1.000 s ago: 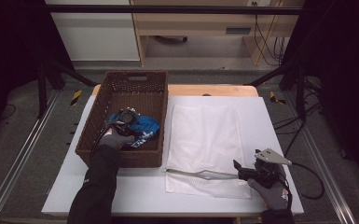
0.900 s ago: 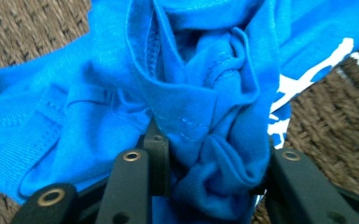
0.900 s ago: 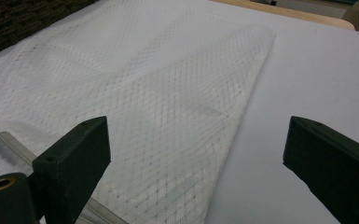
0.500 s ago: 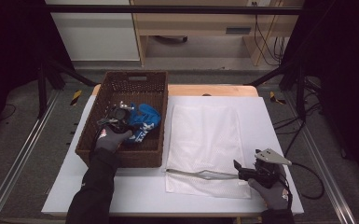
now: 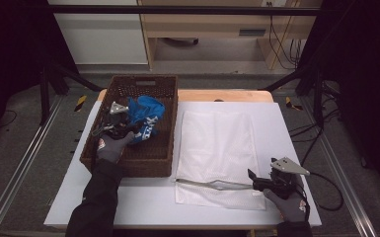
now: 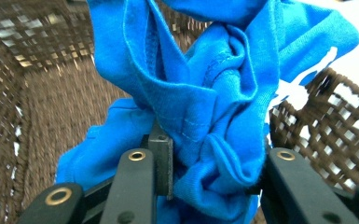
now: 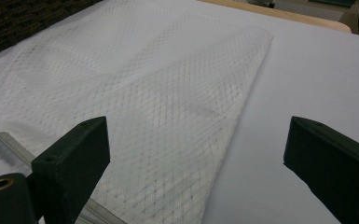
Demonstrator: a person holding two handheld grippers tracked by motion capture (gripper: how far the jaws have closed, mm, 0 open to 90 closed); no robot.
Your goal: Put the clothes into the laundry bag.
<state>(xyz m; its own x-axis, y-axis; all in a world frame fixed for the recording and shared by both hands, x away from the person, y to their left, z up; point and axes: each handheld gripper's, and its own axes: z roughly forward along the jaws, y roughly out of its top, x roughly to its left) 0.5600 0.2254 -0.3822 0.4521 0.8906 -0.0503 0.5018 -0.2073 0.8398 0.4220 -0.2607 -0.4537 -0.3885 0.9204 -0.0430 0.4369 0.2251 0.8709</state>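
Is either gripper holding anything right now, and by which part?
The left gripper grips the blue shirt by a bunched fold, over the basket. The right gripper is open, holding nothing.

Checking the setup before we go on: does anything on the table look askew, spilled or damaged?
Nothing stands out. The white mesh bag lies flat on the table, the wicker basket sits upright, and the blue shirt is bunched only because the left gripper clamps it. The right gripper is open.
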